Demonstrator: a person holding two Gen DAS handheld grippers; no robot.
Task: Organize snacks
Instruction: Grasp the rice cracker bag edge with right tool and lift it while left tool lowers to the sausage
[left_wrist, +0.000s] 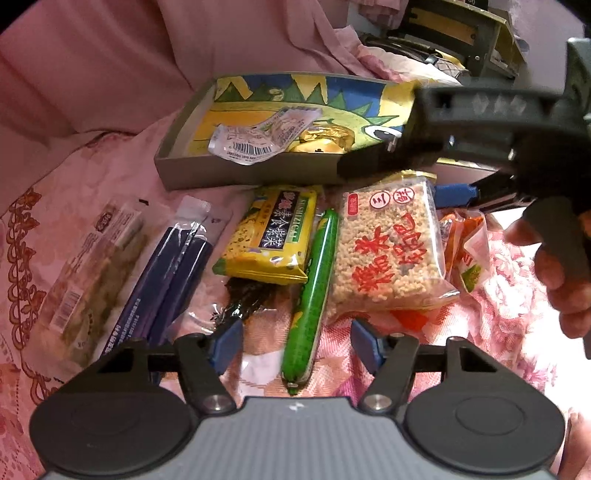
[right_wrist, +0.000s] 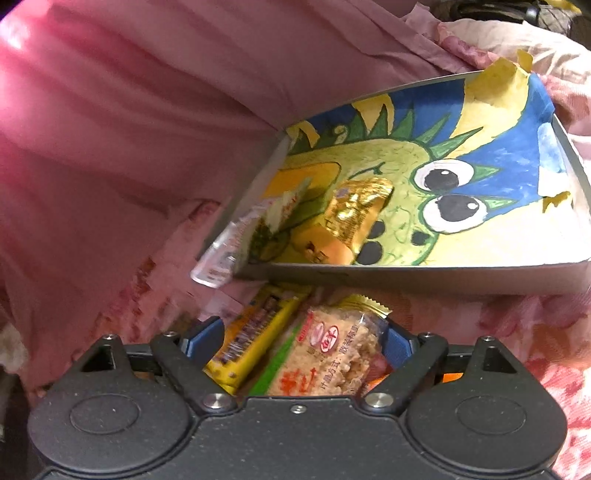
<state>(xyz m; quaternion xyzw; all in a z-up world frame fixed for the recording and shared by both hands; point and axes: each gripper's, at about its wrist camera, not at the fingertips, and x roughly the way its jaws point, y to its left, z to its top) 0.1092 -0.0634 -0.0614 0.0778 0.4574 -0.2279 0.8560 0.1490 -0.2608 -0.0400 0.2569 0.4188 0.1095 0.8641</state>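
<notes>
Snacks lie on a pink floral bedspread in front of a grey box (left_wrist: 207, 173) lined with a dinosaur drawing. In the left wrist view, my left gripper (left_wrist: 297, 341) is open over a green sausage stick (left_wrist: 314, 291). Beside it lie a yellow bar (left_wrist: 269, 240), a puffed-rice cake pack (left_wrist: 391, 247), a dark blue pack (left_wrist: 166, 280) and a clear pack (left_wrist: 88, 273). My right gripper (right_wrist: 295, 345) is open above the yellow bar (right_wrist: 251, 343) and rice cake (right_wrist: 332, 354). The box (right_wrist: 406, 277) holds a gold-wrapped snack (right_wrist: 351, 218) and a clear wrapper (right_wrist: 236, 236).
Orange packets (left_wrist: 465, 243) lie right of the rice cake. The right gripper's body (left_wrist: 480, 136) and the hand (left_wrist: 565, 277) holding it fill the upper right of the left wrist view. Pink fabric rises behind the box. A dark cluttered shelf (left_wrist: 461, 33) stands at the far right.
</notes>
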